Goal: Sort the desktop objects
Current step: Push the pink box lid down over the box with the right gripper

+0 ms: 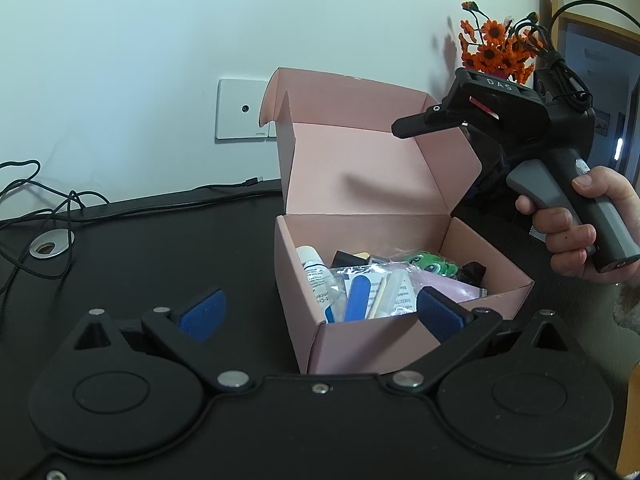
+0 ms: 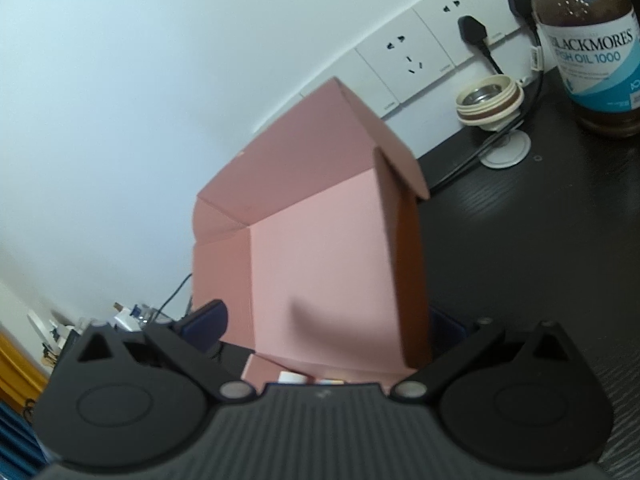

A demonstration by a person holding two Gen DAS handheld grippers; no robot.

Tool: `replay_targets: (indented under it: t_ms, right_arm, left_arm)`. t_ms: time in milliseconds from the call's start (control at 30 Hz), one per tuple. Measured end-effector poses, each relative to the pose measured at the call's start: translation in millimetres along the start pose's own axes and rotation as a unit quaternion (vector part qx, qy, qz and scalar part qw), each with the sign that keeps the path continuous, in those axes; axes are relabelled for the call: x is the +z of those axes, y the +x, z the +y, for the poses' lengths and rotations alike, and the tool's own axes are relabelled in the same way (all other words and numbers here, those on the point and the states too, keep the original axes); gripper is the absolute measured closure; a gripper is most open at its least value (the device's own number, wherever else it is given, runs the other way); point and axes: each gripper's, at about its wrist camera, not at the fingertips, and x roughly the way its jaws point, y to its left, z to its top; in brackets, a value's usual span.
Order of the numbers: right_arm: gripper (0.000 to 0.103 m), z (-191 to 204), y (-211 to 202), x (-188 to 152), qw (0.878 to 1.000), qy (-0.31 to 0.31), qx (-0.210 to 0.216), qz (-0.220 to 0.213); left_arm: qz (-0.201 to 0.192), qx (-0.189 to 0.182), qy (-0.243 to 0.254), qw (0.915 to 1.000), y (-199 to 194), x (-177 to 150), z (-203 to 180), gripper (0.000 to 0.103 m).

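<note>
Pink cardboard box (image 1: pixel 400 320), lid up, sits on tabletop (image 1: pixel 160 248), filled with sachets and a nail file (image 1: pixel 357 298). Left tool (image 1: pixel 322 312) spread, straddling near corner. Right tool (image 2: pixel 324 328) spread beside the lid (image 2: pixel 316 248). Risk: nudging the lid could shove the light box.

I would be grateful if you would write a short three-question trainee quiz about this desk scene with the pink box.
1. True or false: the lid of the pink cardboard box is closed.
2. Which item lies inside the box? A) a blue nail file B) a pair of scissors C) a red stapler
3. Fill in: the brown glass supplement bottle with a white and blue label stands on the black desk near the white wall ______.

Key
1. False: the lid stands open, with the right gripper in front of it.
2. A: it lies among plastic-wrapped items beside a white tube; the left gripper is open around the box's near corner.
3. Sockets.
</note>
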Motion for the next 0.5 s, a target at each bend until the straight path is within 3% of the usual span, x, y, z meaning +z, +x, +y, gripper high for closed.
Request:
replay_targets:
  t_ms: [500]
  right_arm:
    - [0.001,6,-19,4,1.0,-0.018,0.001,-0.023]
  left_arm:
    - [-0.002,0.002,-0.002,1.0,0,-1,-1,0.0]
